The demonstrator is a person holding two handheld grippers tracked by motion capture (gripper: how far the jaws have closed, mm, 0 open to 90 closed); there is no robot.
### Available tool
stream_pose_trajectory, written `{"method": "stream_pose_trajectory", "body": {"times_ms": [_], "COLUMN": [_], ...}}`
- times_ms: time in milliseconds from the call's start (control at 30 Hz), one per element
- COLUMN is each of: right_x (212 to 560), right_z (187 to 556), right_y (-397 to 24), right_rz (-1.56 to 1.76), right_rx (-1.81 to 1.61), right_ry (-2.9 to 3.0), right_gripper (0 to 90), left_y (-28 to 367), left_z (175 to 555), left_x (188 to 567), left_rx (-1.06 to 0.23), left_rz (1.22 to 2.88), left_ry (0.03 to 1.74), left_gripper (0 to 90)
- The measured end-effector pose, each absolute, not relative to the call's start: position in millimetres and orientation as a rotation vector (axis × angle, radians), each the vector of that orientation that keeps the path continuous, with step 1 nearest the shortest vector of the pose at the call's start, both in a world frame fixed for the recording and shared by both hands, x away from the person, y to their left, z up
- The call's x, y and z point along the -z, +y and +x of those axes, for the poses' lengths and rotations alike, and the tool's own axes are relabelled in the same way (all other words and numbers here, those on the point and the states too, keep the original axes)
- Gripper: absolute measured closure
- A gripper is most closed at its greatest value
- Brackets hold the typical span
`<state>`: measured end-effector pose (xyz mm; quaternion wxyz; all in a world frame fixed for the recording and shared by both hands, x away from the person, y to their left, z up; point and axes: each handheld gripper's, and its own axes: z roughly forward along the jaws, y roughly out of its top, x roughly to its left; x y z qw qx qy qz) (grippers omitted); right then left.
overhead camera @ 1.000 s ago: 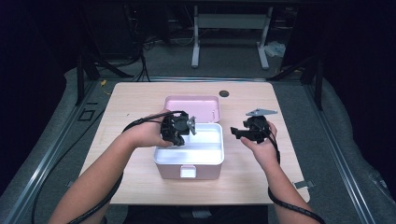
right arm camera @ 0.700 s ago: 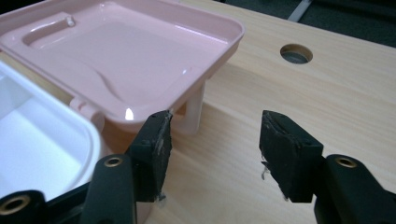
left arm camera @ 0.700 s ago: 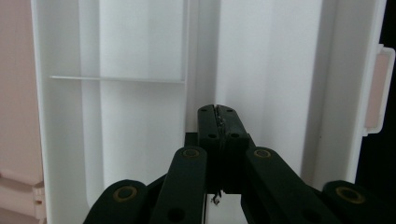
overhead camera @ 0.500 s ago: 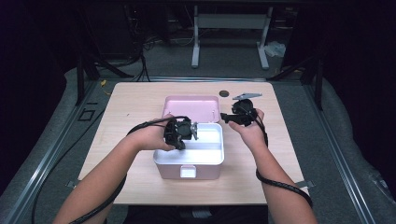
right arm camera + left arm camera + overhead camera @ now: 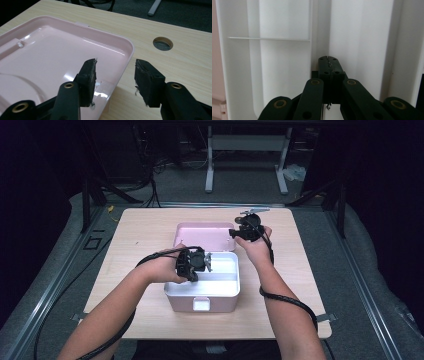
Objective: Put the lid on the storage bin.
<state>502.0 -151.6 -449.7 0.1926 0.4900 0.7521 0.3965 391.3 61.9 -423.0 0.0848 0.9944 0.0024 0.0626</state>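
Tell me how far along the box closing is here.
Done: the left tool is shut, steadying the white box. In hand: the right tool, its jaws just closing, straddles the rim of the open pink lid without pressing it. Left, probably: grip and swing it shut.

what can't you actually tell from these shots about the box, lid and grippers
- Whether the left gripper, shut, pinches the white box: in the left gripper view nothing shows between its jaws; in the high view it is too small.
- Whether the right gripper touches the pink lid: its jaws straddle the lid's rim, contact unclear.
- The box's bottom under the left hand, high view.
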Motion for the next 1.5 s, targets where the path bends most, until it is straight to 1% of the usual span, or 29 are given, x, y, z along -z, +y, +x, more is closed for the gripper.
{"method": "stream_pose_trajectory", "body": {"times_ms": [400, 533, 600, 1000, 1200, 1267, 1367, 1500], "right_x": [467, 470, 470, 478, 476, 472, 470, 475], "right_z": [529, 537, 540, 560, 568, 570, 572, 572], "right_y": [-137, -139, -139, -129, -129, -127, -126, -126], "right_rz": [1.412, 1.435, 1.443, 1.465, 1.459, 1.449, 1.432, 1.452], "right_rx": [-0.998, -0.967, -0.965, -0.880, -0.875, -0.852, -0.831, -0.847], "right_ry": [2.126, 2.116, 2.116, 2.150, 2.158, 2.166, 2.191, 2.177], "right_gripper": [63.8, 70.5, 72.1, 75.5, 77.1, 79.4, 79.6, 79.7], "left_y": [61, 60, 60, 60, 60, 60, 61, 62], "left_z": [393, 393, 392, 391, 392, 392, 392, 393], "left_x": [422, 422, 422, 423, 422, 422, 422, 423], "left_rx": [-0.170, -0.178, -0.184, -0.203, -0.184, -0.192, -0.187, -0.179], "left_rz": [2.975, 2.982, 2.985, 2.981, 2.980, 2.981, 2.975, 2.964], "left_ry": [0.021, 0.018, 0.018, 0.009, 0.015, 0.002, 0.010, 0.021], "left_gripper": [90.0, 90.0, 90.0, 90.0, 90.0, 90.0, 90.0, 90.0]}}
